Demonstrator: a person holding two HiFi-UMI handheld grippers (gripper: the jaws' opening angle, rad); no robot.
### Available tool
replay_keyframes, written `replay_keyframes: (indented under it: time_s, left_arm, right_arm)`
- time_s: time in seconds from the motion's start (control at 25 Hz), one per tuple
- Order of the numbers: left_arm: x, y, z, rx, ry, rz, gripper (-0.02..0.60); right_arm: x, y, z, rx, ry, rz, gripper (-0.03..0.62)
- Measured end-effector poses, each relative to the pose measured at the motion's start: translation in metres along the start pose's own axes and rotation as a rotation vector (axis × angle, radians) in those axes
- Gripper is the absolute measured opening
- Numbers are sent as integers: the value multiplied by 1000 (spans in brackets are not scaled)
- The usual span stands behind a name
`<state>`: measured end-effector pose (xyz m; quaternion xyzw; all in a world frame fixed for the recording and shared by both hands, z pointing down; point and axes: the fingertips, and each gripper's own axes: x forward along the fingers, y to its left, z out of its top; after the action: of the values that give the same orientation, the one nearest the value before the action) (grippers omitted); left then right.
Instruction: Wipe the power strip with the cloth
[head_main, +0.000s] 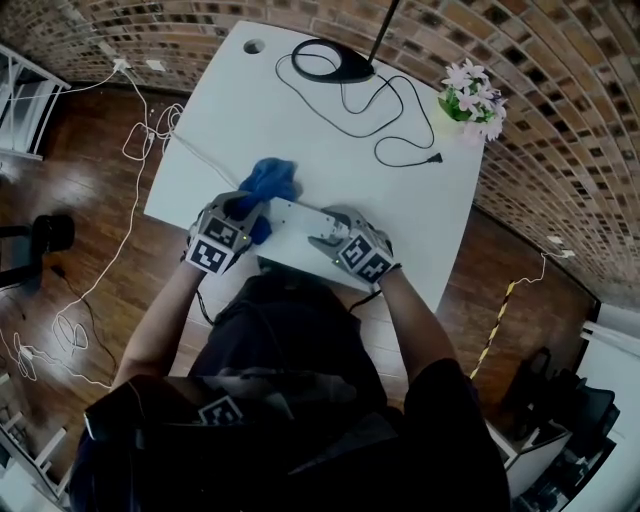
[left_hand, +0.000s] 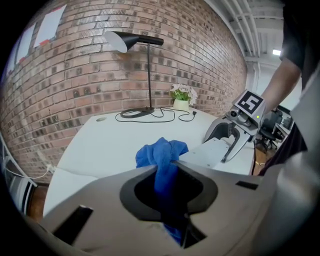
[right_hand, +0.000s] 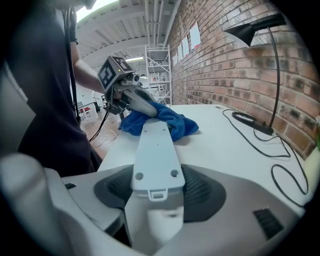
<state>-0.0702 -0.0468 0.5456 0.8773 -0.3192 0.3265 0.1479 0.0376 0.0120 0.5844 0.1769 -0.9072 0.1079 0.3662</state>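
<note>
Left gripper (left_hand: 167, 170) pinches bunched blue cloth (left_hand: 157, 152); right gripper (right_hand: 155, 189) clamps white power strip (right_hand: 154, 145).

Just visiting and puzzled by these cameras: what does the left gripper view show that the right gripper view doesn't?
Only the left gripper view: the left gripper shut on the blue cloth up close, and the right gripper from outside, with its marker cube on top. Only the right gripper view: the right gripper clamped on the end of the power strip, and a metal shelf rack behind. Both: the cloth at the strip's far end, the black desk lamp, the brick wall and the white table.
</note>
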Motion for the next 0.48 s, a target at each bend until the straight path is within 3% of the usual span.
replay_keyframes:
  time_s: [0.12, 0.48]
  left_arm:
    - [-4, 14, -3, -46, -9, 25, 62]
    - [-7, 21, -6, -166, 27, -48, 63]
  right_arm:
    - [0, -1, 2, 5, -1, -11, 284]
    - [0, 1, 2, 18, -8, -21, 285]
